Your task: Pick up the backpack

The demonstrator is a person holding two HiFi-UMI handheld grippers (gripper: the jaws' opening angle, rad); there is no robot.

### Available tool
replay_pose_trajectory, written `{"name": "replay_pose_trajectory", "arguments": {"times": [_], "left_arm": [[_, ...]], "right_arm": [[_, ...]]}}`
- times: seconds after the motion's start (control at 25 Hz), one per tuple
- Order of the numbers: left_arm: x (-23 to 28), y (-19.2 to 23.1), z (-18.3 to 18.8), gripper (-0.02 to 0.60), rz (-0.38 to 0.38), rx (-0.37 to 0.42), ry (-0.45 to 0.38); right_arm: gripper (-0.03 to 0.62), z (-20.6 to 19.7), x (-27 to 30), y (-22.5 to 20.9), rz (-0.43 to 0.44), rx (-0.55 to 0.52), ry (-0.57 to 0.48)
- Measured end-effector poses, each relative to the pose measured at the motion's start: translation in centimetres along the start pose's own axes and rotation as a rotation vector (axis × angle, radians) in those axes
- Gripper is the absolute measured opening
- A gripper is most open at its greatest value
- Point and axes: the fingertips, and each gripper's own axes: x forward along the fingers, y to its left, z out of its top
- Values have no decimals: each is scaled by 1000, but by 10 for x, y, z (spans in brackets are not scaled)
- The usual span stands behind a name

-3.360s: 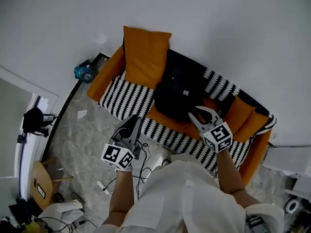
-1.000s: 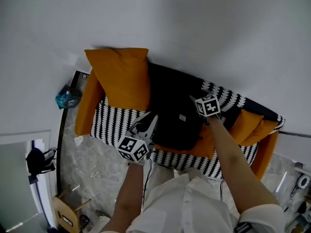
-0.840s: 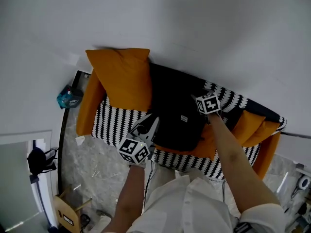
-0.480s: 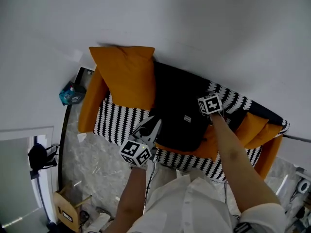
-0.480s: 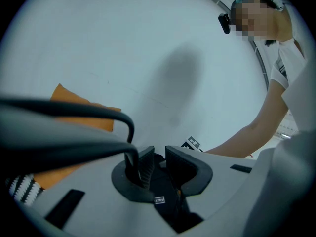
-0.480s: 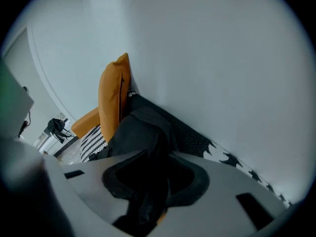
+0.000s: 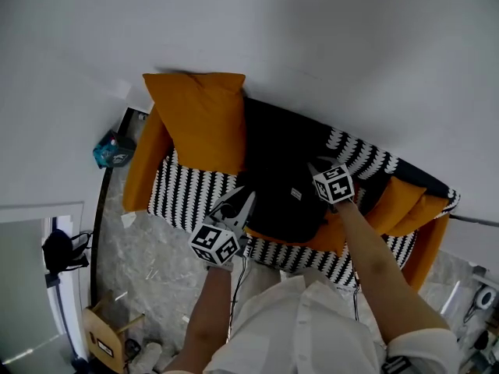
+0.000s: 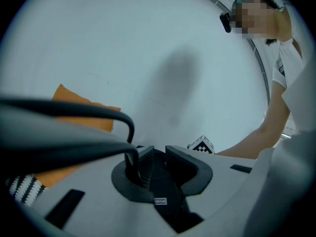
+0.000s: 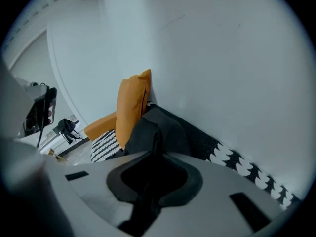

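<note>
The black backpack (image 7: 282, 187) lies on the sofa's seat, leaning against the backrest beside an orange cushion (image 7: 195, 119). My right gripper (image 7: 314, 167) is at the pack's upper right. In the right gripper view its jaws are closing on a black strap (image 9: 156, 138) of the backpack (image 9: 170, 125), which runs between the pads and is pinched by them. My left gripper (image 7: 248, 197) hovers at the pack's lower left, apart from it. In the left gripper view its jaws (image 8: 159, 164) stand narrowly open with nothing between them; the backpack (image 8: 160, 189) shows beyond the gap.
The sofa (image 7: 144, 170) is orange with a black-and-white zigzag throw (image 7: 187, 189) and more orange cushions (image 7: 398, 201) at the right. It stands against a white wall. On the marble floor (image 7: 132, 255) lie cables, a teal thing (image 7: 113, 150), a wooden chair (image 7: 105, 329) and a black bag (image 7: 58, 252).
The right gripper drew back a little from the backpack's top towards me and its jaws came together on the strap. The left gripper stayed put.
</note>
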Motion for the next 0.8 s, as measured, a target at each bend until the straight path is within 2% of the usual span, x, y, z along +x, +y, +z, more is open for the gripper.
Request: {"name": "replay_pose_trajectory", "arguments": {"times": [0.44, 0.8], "left_arm": [[-18, -7, -15, 87, 0, 30, 35], [-24, 5, -55, 140, 17, 84, 149]], "right_arm": [[43, -20, -74, 70, 91, -30, -114], [43, -55, -124, 116, 124, -23, -131]]}}
